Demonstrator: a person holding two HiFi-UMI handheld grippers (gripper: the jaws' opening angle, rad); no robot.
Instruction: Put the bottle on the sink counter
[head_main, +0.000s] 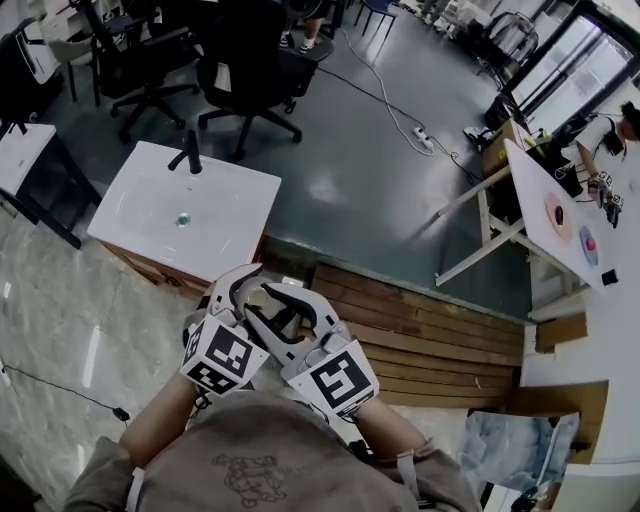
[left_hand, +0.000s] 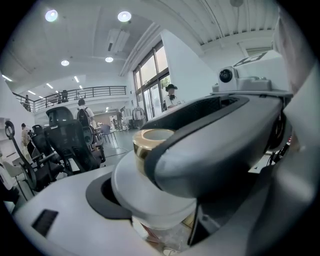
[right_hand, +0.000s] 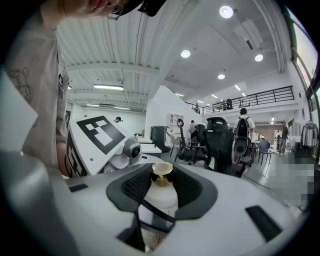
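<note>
Bottle (right_hand: 161, 196), round, white, gold-capped, is clamped by the left tool (head_main: 238, 285) and right tool (head_main: 287, 305) on ribbed dark pads (right_hand: 134, 187).

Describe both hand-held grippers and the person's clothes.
The left hand-held gripper and right hand-held gripper have curved white jaws with black lining, and each carries a white cube with black square markers. The person wears a grey-brown shirt with a line drawing.

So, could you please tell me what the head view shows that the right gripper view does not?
Only the head view shows the white sink counter with its black faucet. Only the right gripper view shows the gold-capped bottle clasped in the right tongs. Both show black office chairs and the left tongs' marker cube.
</note>
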